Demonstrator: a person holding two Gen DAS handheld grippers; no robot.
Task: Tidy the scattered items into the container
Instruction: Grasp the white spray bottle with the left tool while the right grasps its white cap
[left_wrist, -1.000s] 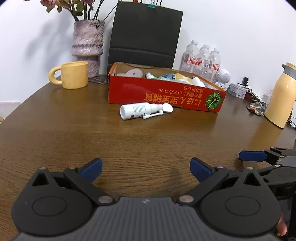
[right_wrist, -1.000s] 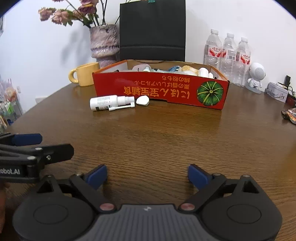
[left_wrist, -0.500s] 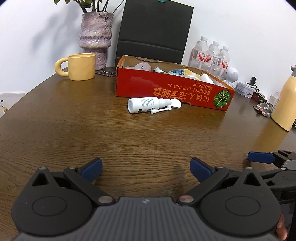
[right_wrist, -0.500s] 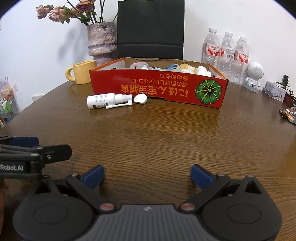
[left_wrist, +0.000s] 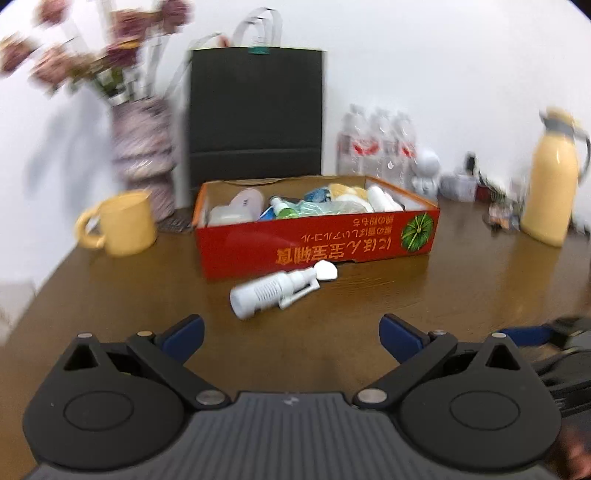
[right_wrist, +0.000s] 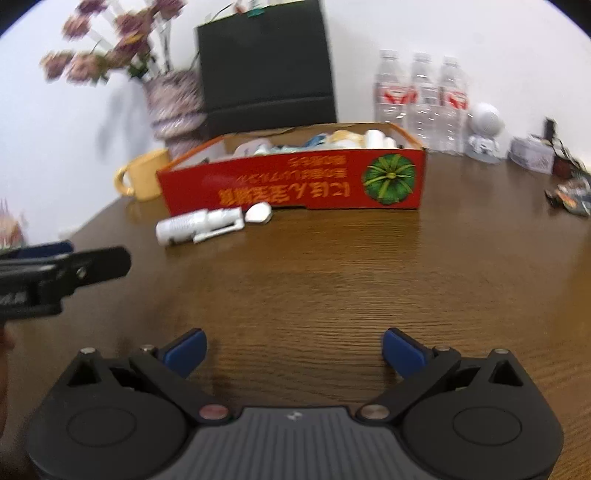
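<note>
A red cardboard box (left_wrist: 317, 243) (right_wrist: 295, 184) holding several bottles and packets stands mid-table. A white spray bottle (left_wrist: 273, 291) (right_wrist: 199, 226) lies on the table in front of it, next to a small white cap (left_wrist: 325, 271) (right_wrist: 258, 213). My left gripper (left_wrist: 291, 334) is open and empty, a short way in front of the bottle. My right gripper (right_wrist: 293, 349) is open and empty, further back and right of the bottle. The left gripper's fingers (right_wrist: 66, 264) show at the left edge of the right wrist view.
A yellow mug (left_wrist: 118, 223) and a vase of flowers (left_wrist: 144, 155) stand left of the box. A black bag (left_wrist: 255, 114) stands behind it. Water bottles (right_wrist: 421, 103), a white figurine (right_wrist: 485, 133) and a yellow flask (left_wrist: 550, 177) stand at the back right.
Both grippers have moved forward toward the box and the spray bottle, which now look larger. Both stay open and empty. The current frames are motion blurred.
</note>
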